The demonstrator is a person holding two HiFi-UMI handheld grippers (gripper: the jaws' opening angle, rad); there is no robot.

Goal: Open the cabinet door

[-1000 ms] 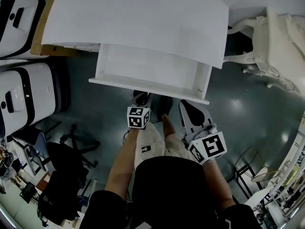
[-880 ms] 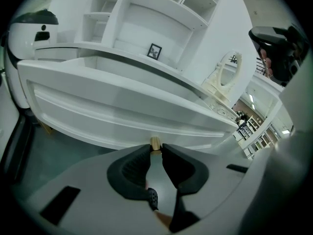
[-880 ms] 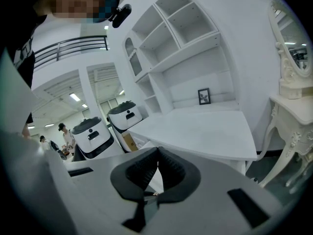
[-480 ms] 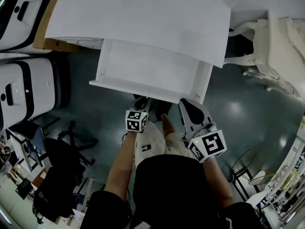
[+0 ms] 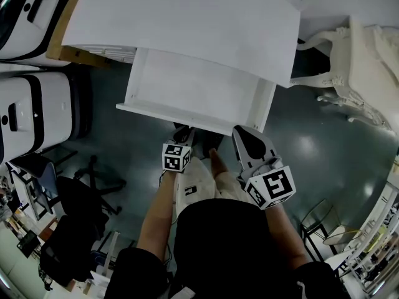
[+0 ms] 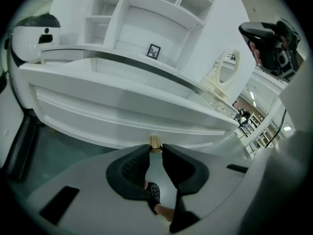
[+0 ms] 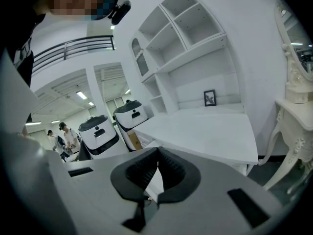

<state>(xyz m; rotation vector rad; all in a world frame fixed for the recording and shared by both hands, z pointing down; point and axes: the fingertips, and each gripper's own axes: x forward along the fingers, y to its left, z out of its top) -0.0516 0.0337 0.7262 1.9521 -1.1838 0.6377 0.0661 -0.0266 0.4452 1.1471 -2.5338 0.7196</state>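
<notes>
The left claw (image 6: 155,149), clamped on the knob (image 6: 155,142), has drawn the drawer (image 5: 187,118) slightly further from under the bench (image 5: 187,17). It now looks almost fully open. The right claw (image 7: 157,154) hangs closed and empty.

We carry two tools of pale grey plastic. The left tool (image 6: 155,150) and the right tool (image 7: 157,155) each end in black, curved, ribbed pads (image 6: 132,168). Behind each tool's jaws sits a white cube (image 5: 176,157) printed with black square markers. Behind the tools we wear a black short-sleeved top (image 5: 218,242), light shorts (image 5: 206,179) with a small dark patch, and a dark perforated shoe (image 6: 153,191).
</notes>
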